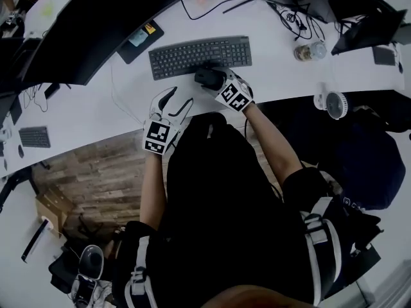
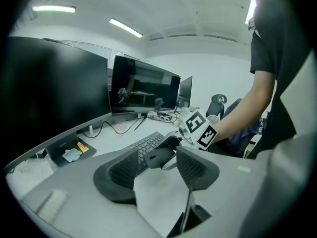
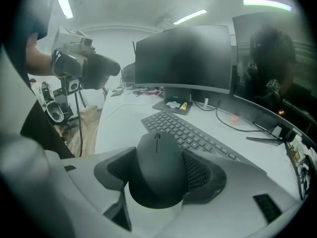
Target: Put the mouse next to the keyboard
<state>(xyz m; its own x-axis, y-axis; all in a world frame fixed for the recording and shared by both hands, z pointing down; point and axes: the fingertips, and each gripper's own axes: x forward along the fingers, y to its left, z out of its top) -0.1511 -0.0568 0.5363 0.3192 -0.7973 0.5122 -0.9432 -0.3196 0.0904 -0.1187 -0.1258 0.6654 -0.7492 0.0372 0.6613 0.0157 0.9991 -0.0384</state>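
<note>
The right gripper (image 1: 212,79) clasps the mouse (image 3: 157,157) by both flanks, jaws spread wide, probably so it goes down square; it sits upper centre of the head view, just below the keyboard (image 1: 200,55); the left gripper (image 2: 157,175) gapes empty, lower left of it, probably keeping clear; the mouse is matt black, domed, with a slim scroll wheel.

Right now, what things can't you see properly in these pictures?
- The mouse: in the head view, the right gripper covers most of it.
- Under the mouse: in the right gripper view, its own body hides whether it touches the desk.
- Letters on the keyboard: too small in every view.
- The monitor: cut off by the head view's top edge.
</note>
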